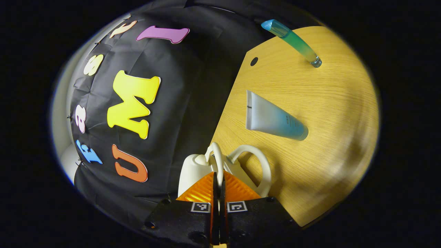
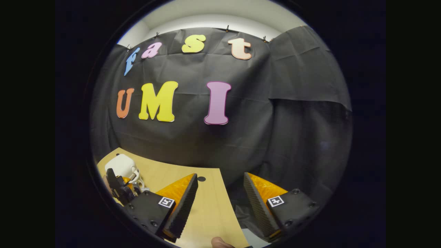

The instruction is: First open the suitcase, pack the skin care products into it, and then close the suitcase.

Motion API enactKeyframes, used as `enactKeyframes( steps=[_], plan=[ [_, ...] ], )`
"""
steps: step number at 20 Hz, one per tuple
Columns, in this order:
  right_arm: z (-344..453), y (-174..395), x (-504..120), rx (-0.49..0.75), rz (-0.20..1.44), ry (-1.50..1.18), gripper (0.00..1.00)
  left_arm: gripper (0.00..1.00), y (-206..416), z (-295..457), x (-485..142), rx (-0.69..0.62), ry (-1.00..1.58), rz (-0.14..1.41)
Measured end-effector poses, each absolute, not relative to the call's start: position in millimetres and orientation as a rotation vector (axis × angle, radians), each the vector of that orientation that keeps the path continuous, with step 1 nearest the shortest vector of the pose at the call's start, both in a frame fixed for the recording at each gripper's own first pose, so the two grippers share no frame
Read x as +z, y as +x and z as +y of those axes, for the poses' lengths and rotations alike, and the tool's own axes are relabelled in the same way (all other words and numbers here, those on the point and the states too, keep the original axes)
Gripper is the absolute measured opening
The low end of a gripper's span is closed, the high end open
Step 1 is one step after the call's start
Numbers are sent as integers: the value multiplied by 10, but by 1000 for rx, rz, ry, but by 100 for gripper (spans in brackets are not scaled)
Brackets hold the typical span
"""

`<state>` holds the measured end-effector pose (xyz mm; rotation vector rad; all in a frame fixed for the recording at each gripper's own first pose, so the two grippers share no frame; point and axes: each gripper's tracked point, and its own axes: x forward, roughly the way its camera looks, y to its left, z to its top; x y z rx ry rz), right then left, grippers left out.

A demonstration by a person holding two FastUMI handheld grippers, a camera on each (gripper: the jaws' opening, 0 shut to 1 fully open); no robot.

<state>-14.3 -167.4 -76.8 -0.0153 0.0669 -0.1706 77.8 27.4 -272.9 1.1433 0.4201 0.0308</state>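
- Left gripper (image 1: 218, 187): in the left gripper view its fingers are pressed together on a thin white loop — one of the handles (image 1: 217, 162) of the small white suitcase (image 1: 194, 174), which sits just ahead of the fingertips at the near edge of the wooden table (image 1: 330, 103). A second handle loop (image 1: 256, 165) arcs free at about 2 o'clock from the tips.
- Right gripper (image 2: 220, 193): in the right gripper view its fingers stand wide apart and hold nothing; they point over the table edge toward the booth wall.
- From the right gripper, the suitcase (image 2: 120, 166) lies off at about 9 o'clock, with the left gripper (image 2: 119, 187) clamped at it (the far gripper's finger detail is too small to judge there).
- Skin care products, left gripper view: a white-to-blue tube (image 1: 274, 119) lies flat at roughly 1 o'clock beyond the suitcase, long axis running 10 to 4 o'clock, flat crimped end toward 10; a green-blue tube (image 1: 293, 41) lies farther off, also near 1 o'clock, cap end toward 4.
- Judgement: the task stands at the opening step — the case looks closed, nothing is packed.
- Governing relation: the left gripper is on the case, so the handle pull falls to it; the free right one is well apart and would have to swing toward 9 o'clock to steady the case.
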Motion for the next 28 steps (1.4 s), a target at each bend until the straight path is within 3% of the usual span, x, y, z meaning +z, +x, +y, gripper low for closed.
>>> enactKeyframes(
  steps=[6,15,28],
  plan=[
    [-1439,-158,-592,-239,45,-24,79,3,706,530,-2037,39,948,373],
    [-593,-32,-469,-212,64,-9,80,3,632,1864,-1110,139,530,355],
    [134,79,-262,-245,79,-111,80,3,548,3875,-1563,226,379,392]
  ],
)
